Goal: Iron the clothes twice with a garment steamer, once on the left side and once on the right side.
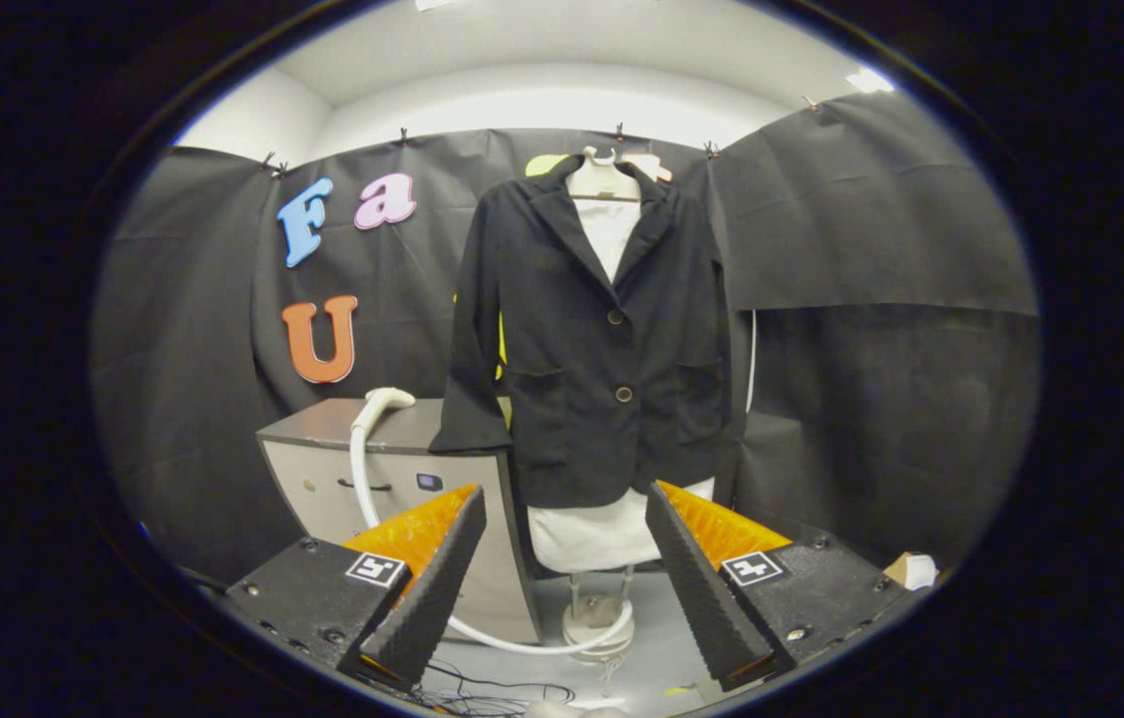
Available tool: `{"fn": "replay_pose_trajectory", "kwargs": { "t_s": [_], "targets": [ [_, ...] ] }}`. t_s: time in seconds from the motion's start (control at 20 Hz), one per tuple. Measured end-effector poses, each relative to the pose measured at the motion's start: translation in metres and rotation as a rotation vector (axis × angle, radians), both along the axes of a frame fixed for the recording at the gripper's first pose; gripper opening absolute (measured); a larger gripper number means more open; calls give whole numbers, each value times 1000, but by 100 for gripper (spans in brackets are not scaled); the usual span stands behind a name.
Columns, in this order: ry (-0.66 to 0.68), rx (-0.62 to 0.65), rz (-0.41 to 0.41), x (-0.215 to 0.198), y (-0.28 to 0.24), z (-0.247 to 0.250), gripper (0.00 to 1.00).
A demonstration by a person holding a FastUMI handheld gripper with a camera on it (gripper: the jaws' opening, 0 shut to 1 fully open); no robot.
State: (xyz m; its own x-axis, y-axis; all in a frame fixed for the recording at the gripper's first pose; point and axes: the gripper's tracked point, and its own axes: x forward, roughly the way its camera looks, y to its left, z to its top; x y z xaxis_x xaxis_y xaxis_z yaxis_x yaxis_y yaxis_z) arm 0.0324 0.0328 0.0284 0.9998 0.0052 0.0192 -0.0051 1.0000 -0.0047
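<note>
We are holding the gripper (566, 504) with its fingers spread wide apart and nothing between them, both fingers pointing toward the far side of the booth. Beyond the fingers, a black jacket (601, 339) is hanging buttoned on a white dress form (593, 534), whose pale lower body is showing below the jacket hem, right in the gap between the fingertips. The form is standing on a thin pole with a round base (593, 623) on the floor.

Just to the left of the jacket, a grey cabinet (392, 489) is standing on the floor, and the jacket's sleeve is hanging over the cabinet's right top corner. We are seeing the garment steamer head (384, 401) resting at the front edge of the cabinet top, well beyond the left finger, with its white hose (358, 469) running down the cabinet front and curving along the floor to the base of the form. Thin dark cables (492, 688) are lying on the floor near the fingers.
</note>
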Motion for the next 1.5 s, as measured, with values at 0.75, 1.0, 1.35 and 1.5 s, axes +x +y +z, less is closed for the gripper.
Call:
{"fn": "replay_pose_trajectory", "kwargs": {
  "t_s": [0.75, 1.0, 1.35, 1.5],
  "targets": [
    [90, -44, 322, 208, 220, 62, 100],
    [184, -109, 400, 283, 304, 43, 99],
    [352, -146, 379, 363, 358, -4, 96],
    [424, -147, 344, 384, 360, -22, 91]
  ]
}}
